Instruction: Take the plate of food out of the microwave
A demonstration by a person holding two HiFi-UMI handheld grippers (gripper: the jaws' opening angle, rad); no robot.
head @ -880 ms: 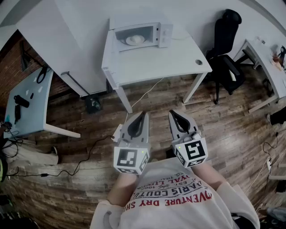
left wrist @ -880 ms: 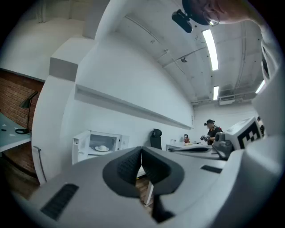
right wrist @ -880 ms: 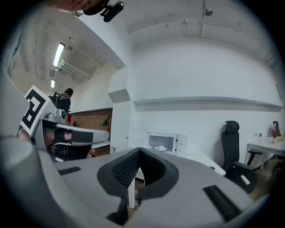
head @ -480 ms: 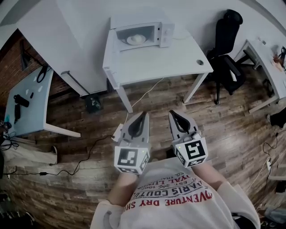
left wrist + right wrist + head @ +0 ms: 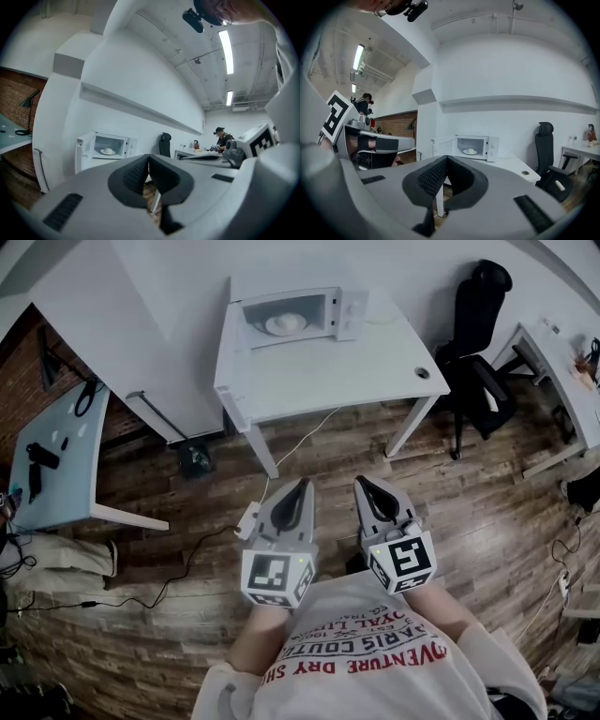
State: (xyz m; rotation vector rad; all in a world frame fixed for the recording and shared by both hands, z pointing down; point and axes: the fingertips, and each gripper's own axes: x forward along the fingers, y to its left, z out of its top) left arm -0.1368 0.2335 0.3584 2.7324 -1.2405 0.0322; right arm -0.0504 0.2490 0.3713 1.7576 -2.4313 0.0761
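One container matters here: the white microwave [image 5: 300,315], which stands at the back of the white worktop [image 5: 328,381], close to the wall. Its door [image 5: 443,147] is swung open to the left, and inside the lit cavity sits the plate of food [image 5: 281,324], a pale mound on a light plate, roughly in the middle of the cavity floor. Nothing else shows inside it.

Both tools hang low in front of the person's chest, well apart from the worktop, over the wooden floor [image 5: 169,521]. The left tongs [image 5: 302,486] are pressed together, pad against pad, with nothing between them. The right tongs [image 5: 362,484] are likewise pressed together and empty. The two sit side by side, tips pointing towards the worktop, with a narrow gap between them.

The worktop's front half is bare apart from a small round cable hole [image 5: 421,372] near its right front corner. Its front edge faces the person, with open floor between. A pale cable [image 5: 314,427] runs down from under the worktop to the floor near the left tongs. A black office chair [image 5: 478,334] stands just beside the worktop's right end. Farther left a second, grey-blue worktop [image 5: 56,456] carries a few small dark things, well apart from the microwave.
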